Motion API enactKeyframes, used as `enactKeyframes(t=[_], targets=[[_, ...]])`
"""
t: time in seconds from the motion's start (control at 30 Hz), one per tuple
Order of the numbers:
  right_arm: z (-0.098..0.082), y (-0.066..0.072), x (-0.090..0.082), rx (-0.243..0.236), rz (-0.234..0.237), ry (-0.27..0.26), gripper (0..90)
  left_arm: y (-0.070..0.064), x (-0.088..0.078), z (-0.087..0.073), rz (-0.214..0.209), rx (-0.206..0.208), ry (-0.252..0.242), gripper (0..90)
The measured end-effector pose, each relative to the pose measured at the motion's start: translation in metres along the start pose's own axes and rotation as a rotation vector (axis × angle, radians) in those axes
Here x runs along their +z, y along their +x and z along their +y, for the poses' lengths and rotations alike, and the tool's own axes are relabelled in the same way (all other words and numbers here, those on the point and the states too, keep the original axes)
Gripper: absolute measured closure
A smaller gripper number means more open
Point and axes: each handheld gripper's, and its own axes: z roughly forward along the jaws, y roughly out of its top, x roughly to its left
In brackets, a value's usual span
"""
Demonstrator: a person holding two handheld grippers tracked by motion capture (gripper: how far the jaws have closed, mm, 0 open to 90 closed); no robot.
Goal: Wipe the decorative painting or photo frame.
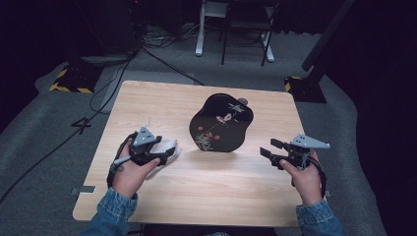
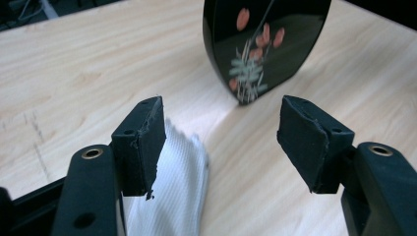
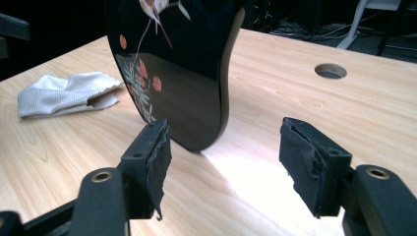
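Black lacquered tray with painted flowers lay mid-worktop, long axis toward the far edge; white cloth beside left gripper; right gripper: both stood apart, empty.

The right gripper stands wide and empty over the worktop; a black flowered tray lies at twelve o'clock, a white cloth at ten.

A recording studio or lab: black curtains surround a grey carpet, cables trail across it, hazard-taped stand bases flank a lone wooden table, with desk legs behind.
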Motion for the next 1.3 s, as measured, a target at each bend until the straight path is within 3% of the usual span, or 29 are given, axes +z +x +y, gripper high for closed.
enactKeyframes(t=[0.17,0.27,0.53,0.67,0.77,1.0,1.07,1.17,1.3], targets=[[-0.012,-0.001,-0.008,-0.001,-0.022,0.05,37.3,0.007,-0.02,-0.019,0.024,-0.012,0.01,34.5],[-0.021,-0.003,-0.012,0.006,-0.027,0.072,37.3,0.012,-0.029,-0.033,0.034,-0.016,0.043,34.2],[-0.044,-0.006,-0.017,0.022,-0.038,0.125,37.3,0.022,-0.033,-0.075,0.036,-0.036,0.209,33.6],[-0.055,-0.006,-0.016,0.023,-0.034,0.152,37.2,0.024,-0.029,-0.091,0.026,-0.054,0.252,33.5],[-0.064,-0.009,-0.016,0.028,-0.051,0.171,37.3,0.025,-0.027,-0.098,0.002,-0.022,0.305,31.8],[-0.083,-0.018,-0.013,0.031,-0.094,0.224,37.4,0.028,-0.025,-0.11,0.008,-0.034,0.326,29.5],[-0.09,-0.02,-0.012,0.033,-0.094,0.24,37.4,0.032,-0.024,-0.115,0.018,-0.004,0.323,27.1],[-0.097,-0.022,-0.01,0.032,-0.09,0.259,37.3,0.033,-0.024,-0.116,0.011,0.008,0.33,24.7],[-0.103,-0.024,-0.008,0.029,-0.095,0.27,34.9,0.035,-0.021,-0.12,0.03,0.054,0.297,16.7]])
